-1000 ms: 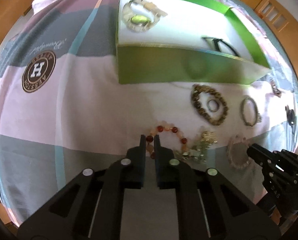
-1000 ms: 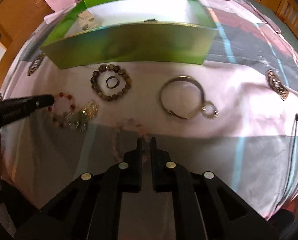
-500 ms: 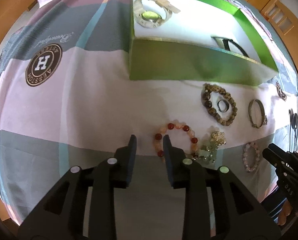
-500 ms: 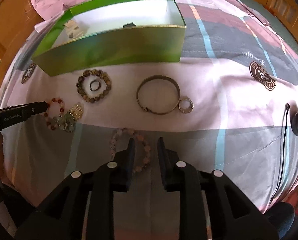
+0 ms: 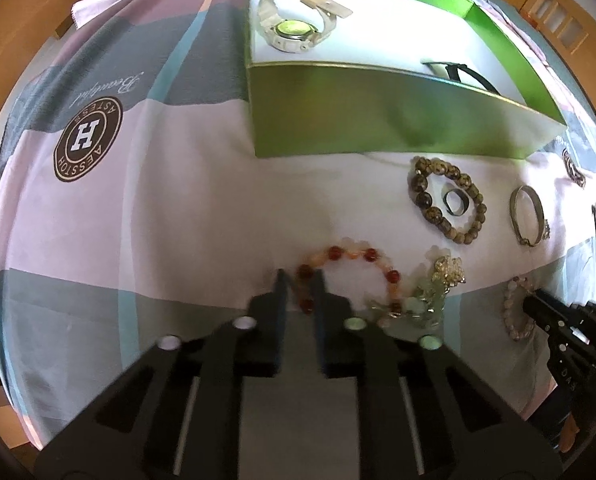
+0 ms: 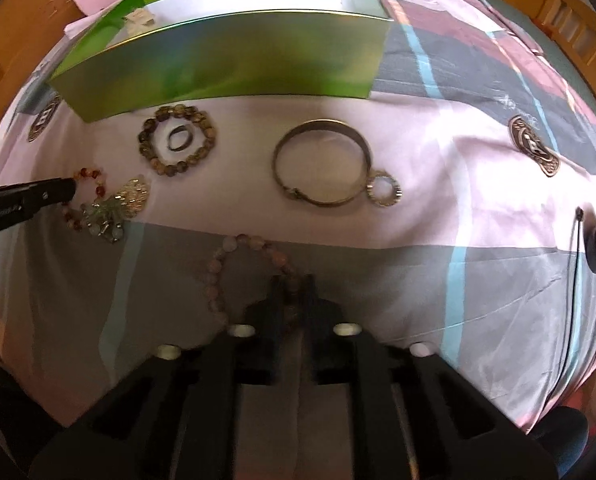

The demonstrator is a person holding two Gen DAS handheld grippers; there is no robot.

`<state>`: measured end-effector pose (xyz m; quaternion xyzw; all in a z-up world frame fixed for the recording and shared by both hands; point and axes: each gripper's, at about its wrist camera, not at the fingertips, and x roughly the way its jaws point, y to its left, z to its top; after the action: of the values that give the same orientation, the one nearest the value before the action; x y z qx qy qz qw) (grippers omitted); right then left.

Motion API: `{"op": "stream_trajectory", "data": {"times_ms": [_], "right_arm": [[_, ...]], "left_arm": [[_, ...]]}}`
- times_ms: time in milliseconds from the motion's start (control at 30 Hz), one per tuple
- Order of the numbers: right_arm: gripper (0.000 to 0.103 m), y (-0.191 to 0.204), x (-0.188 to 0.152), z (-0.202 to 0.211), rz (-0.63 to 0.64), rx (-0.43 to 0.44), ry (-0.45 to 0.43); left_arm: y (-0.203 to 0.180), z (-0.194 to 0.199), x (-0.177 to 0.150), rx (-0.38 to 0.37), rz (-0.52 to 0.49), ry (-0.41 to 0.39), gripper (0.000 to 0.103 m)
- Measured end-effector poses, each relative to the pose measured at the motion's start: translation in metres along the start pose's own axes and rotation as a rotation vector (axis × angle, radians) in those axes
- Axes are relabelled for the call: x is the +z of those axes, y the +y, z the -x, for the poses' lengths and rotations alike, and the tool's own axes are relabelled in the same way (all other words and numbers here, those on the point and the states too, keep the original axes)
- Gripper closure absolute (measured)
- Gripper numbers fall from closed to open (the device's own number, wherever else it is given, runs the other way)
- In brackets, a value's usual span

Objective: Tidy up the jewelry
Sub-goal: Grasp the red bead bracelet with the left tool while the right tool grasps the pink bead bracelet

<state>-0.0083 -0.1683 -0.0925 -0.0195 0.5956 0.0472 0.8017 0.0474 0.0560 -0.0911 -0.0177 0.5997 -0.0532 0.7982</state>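
Observation:
A green box (image 5: 378, 120) with a white floor holds a white watch (image 5: 293, 32) and a black band (image 5: 462, 74). My left gripper (image 5: 300, 280) is closing on the near-left beads of a red and orange bead bracelet (image 5: 350, 258) lying on the cloth. My right gripper (image 6: 291, 284) is closing on the near-right beads of a pale pink bead bracelet (image 6: 233, 258). The right gripper also shows at the right edge of the left wrist view (image 5: 538, 304), at the pink bracelet (image 5: 514, 312).
A brown bead bracelet (image 6: 177, 140) encircles a dark ring (image 6: 179, 138) in front of the box (image 6: 225, 56). A metal bangle (image 6: 322, 164) and a small sparkly ring (image 6: 384, 190) lie to the right. A gold and green charm cluster (image 5: 434, 292) lies beside the red bracelet. A black cable (image 6: 594, 248) lies at far right.
Both grippers opened half a second ago and have now lowered and narrowed around beads: left on the red-orange bracelet, right on the pink bracelet.

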Motion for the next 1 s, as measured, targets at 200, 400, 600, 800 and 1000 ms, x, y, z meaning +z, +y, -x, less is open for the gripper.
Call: {"op": "stream_trajectory", "data": {"times_ms": [200, 400, 600, 800, 1000], "right_arm": [[0.095, 0.0, 0.008, 0.024, -0.015, 0.059, -0.067], [0.095, -0.006, 0.017, 0.026, -0.056, 0.08, -0.09], [0.08, -0.017, 0.012, 0.017, -0.123, 0.062, -0.049], [0.075, -0.017, 0.013, 0.01, -0.107, 0.034, -0.041], [0.075, -0.01, 0.012, -0.005, -0.069, 0.006, -0.023]], "left_arm": [[0.01, 0.018, 0.007, -0.065, 0.042, -0.068, 0.094], [0.004, 0.021, 0.012, -0.083, 0.048, -0.091, 0.094], [0.015, 0.015, 0.006, -0.047, 0.07, -0.06, 0.077], [0.009, 0.006, 0.004, -0.031, 0.046, -0.033, 0.072], [0.004, 0.0, 0.004, -0.008, 0.02, -0.026, 0.071]]}}
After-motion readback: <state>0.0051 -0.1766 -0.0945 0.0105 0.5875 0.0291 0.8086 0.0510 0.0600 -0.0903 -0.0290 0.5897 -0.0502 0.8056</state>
